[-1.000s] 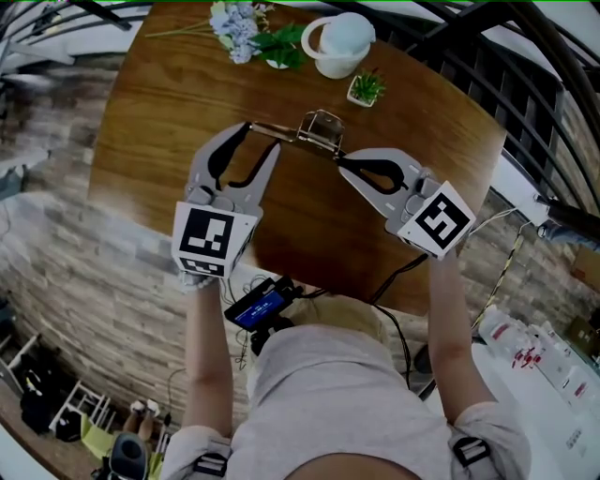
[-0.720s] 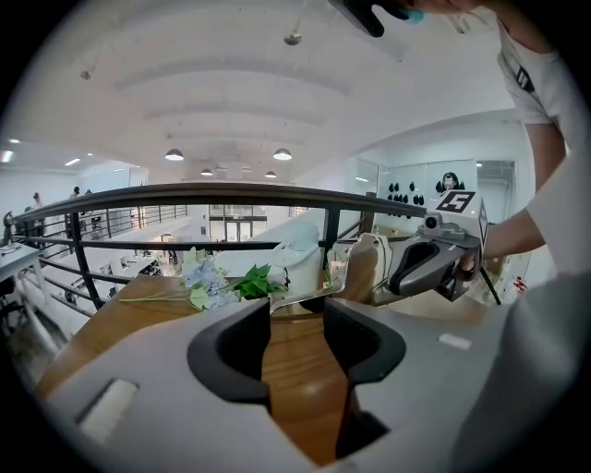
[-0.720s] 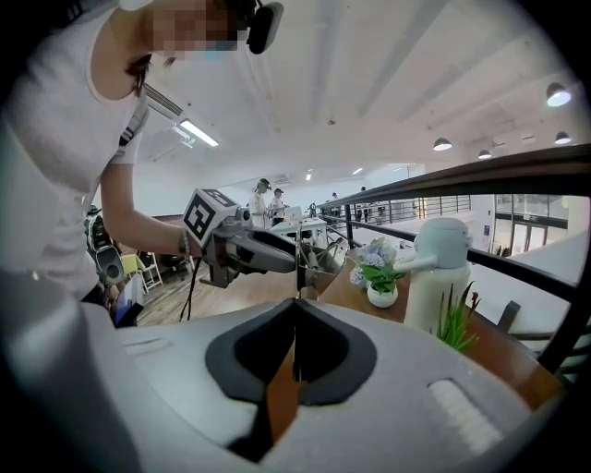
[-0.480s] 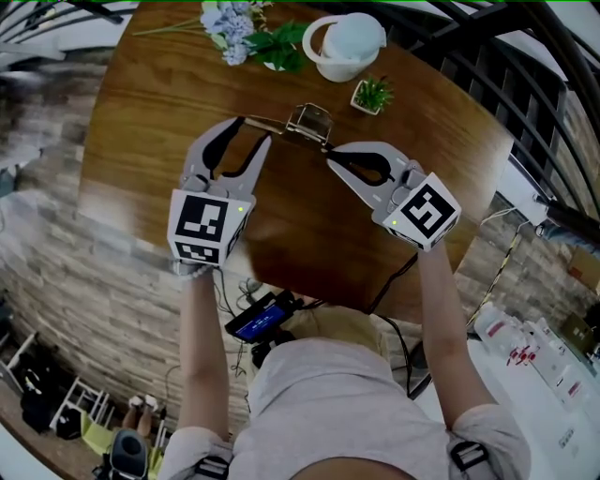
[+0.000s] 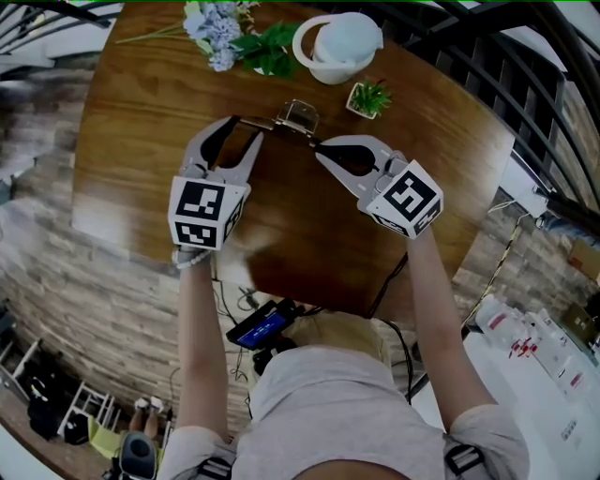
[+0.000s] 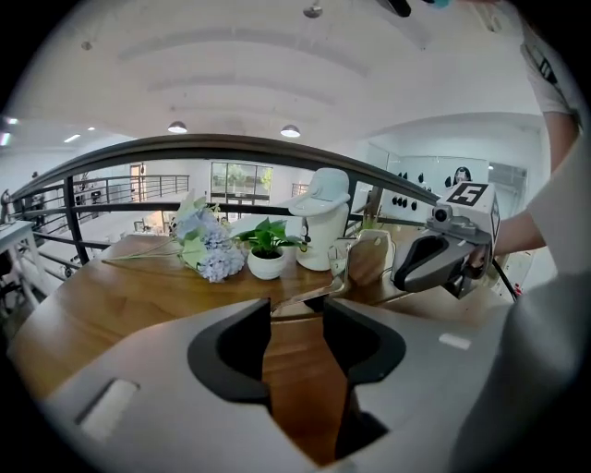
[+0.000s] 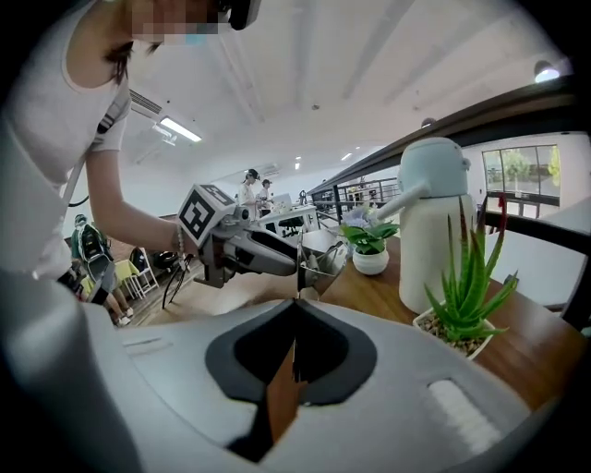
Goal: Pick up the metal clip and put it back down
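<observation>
The metal clip [image 5: 296,118] is a shiny binder clip with two wire handles spread out sideways, held low over the brown wooden table [image 5: 150,141]. I cannot tell whether it touches the wood. My left gripper [image 5: 247,127] has its jaws set wide, gripping the left handle across its width. In the left gripper view that handle [image 6: 297,303] spans the gap between the tips. My right gripper [image 5: 319,144] is shut on the thin right handle. The right gripper view shows the clip [image 7: 321,259] just beyond the closed tips [image 7: 296,303].
At the table's far side stand a white jug [image 5: 337,42], a bunch of pale blue flowers [image 5: 211,23], a leafy plant in a white pot [image 5: 272,52] and a small spiky plant [image 5: 368,96]. A dark railing [image 5: 525,84] runs behind and to the right.
Both grippers have sunk toward the table together, carrying the clip a little left and farther out. The grips on both handles look unchanged.
</observation>
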Tool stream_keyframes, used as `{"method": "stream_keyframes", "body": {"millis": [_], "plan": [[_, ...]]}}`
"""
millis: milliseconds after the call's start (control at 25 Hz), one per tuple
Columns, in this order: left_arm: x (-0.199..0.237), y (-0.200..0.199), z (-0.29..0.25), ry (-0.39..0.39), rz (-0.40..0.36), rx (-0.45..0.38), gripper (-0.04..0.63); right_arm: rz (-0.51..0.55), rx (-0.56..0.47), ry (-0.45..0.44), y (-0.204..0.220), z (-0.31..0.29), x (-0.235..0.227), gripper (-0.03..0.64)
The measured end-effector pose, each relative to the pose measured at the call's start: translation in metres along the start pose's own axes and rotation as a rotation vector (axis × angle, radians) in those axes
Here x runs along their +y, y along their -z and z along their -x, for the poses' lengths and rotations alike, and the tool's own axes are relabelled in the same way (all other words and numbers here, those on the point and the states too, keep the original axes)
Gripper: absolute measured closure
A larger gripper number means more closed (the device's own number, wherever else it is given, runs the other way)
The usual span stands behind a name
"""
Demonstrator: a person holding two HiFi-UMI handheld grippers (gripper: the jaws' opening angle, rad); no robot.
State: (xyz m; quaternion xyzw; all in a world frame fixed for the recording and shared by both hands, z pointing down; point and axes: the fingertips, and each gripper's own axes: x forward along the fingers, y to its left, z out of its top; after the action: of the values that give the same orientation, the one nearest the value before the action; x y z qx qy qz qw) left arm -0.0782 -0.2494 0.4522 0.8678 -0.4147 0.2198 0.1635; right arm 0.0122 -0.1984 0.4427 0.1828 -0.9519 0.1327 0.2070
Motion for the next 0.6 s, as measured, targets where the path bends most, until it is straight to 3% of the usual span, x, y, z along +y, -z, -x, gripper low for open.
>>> {"method": "stream_keyframes", "body": {"millis": [360,600], "plan": [[0.009,0.008,-0.009,-0.01,0.016,0.019,0.432,-0.023,0.022,0.039,0.011,-0.016,-0.013,0.612],[0.001,0.009,-0.011,0.004,-0.011,0.017,0.434,-0.041,0.03,0.049,0.013,-0.025,-0.018,0.612]]}}
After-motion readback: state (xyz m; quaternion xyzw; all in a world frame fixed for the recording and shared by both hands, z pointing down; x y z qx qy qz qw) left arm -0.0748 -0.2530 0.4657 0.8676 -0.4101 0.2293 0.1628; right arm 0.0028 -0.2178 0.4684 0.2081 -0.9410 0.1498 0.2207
